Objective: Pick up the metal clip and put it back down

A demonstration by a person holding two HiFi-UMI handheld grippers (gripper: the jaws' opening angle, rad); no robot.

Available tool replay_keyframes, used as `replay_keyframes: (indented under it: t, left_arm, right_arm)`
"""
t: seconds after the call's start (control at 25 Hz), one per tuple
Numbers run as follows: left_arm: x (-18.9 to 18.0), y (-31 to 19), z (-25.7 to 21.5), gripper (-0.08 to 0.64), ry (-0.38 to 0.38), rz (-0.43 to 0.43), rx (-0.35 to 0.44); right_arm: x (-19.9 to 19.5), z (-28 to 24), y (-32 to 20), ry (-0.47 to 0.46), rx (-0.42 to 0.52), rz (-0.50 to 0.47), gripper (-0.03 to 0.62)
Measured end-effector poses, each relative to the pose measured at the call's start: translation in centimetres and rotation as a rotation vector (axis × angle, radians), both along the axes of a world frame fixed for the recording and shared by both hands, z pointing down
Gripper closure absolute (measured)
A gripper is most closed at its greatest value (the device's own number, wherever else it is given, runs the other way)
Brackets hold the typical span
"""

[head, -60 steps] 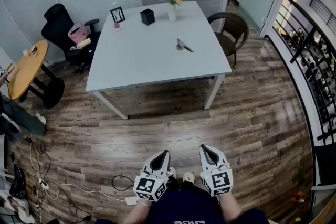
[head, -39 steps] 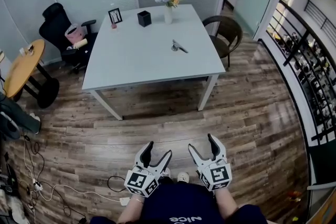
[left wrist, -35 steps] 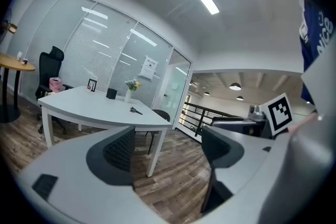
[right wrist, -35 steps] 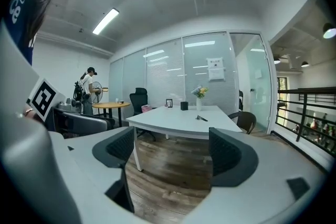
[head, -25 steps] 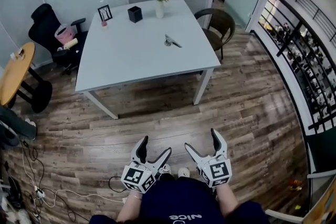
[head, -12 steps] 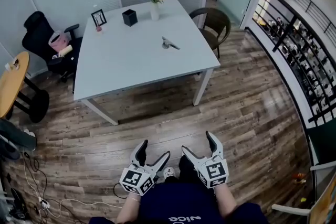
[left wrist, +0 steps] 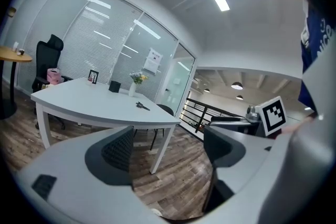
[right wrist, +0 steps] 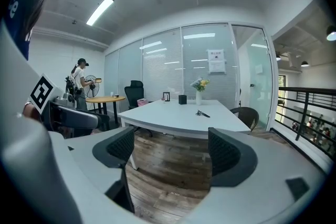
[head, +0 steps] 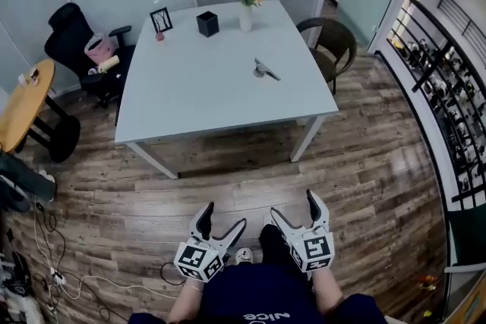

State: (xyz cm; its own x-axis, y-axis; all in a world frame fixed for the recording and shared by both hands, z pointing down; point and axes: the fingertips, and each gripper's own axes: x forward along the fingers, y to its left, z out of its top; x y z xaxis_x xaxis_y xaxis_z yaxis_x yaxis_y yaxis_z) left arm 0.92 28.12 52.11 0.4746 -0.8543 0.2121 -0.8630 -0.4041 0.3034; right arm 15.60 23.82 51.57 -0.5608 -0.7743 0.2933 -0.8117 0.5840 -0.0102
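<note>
Bench (head: 190, 91): white, well ahead of both tools across a stretch of wood floor (head: 364, 155).
Frame (head: 160, 20): upright at the far left corner of the bench.
Box (head: 207, 23): black, just right of the frame, along the far edge.
Left tool (head: 224, 218): held low, close to the person's body; jaws apart with only floor between them, nothing gripped.
Vase (head: 248, 2): holds flowers, at the far edge, right of the box.
Clip (head: 266, 70): lies flat on the right half of the bench, well apart from the vase, nearer the right edge than the left.
Clip axis: runs on a slant, from far-left to near-right in the head view.
Right tool (head: 295, 207): also low by the body; jaws spread wide and empty, and the clip (right wrist: 202, 113) shows far off, a little right of the gap.
Wicker chair (head: 334, 42): beside the bench's right edge, past the clip.
Direction: the clip lies straight ahead and far off, between the two tools' lines, a touch closer to the right one.
Likely next: walk up to the bench before any reach; the right tool looks better placed.
</note>
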Motion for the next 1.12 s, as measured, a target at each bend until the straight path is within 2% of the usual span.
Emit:
replay_keyframes:
  t: [0.16,0.32,0.48,0.6,0.88,1.12]
  left_arm:
    - [1.1,-2.5,0.0,0.153,-0.022,0.013,-0.016]
    - [1.8,-6.0,-0.2,0.153,-0.026,-0.026,-0.022]
    - [3.6,-8.9,-0.6,0.153,-0.047,-0.015,-0.019]
    - [4.9,-11.5,-0.5,0.153,-0.047,-0.040,-0.018]
    - [7.8,-16.5,-0.2,0.153,-0.051,-0.073,-0.014]
    - [8.9,-19.1,-0.4,0.153,-0.062,-0.086,-0.015]
  right_arm:
    - [0.2,0.2,-3.7,-0.003,-0.006,-0.027,0.160]
    - [0.5,0.3,-7.6,0.000,-0.009,-0.064,0.160]
    - [1.1,0.6,-10.8,0.000,-0.014,-0.109,0.161]
    - [1.5,0.8,-13.0,-0.003,-0.016,-0.147,0.161]
    - [3.4,1.7,-17.1,0.001,-0.032,-0.208,0.163]
    - [4.2,2.6,-19.3,0.019,-0.049,-0.230,0.164]
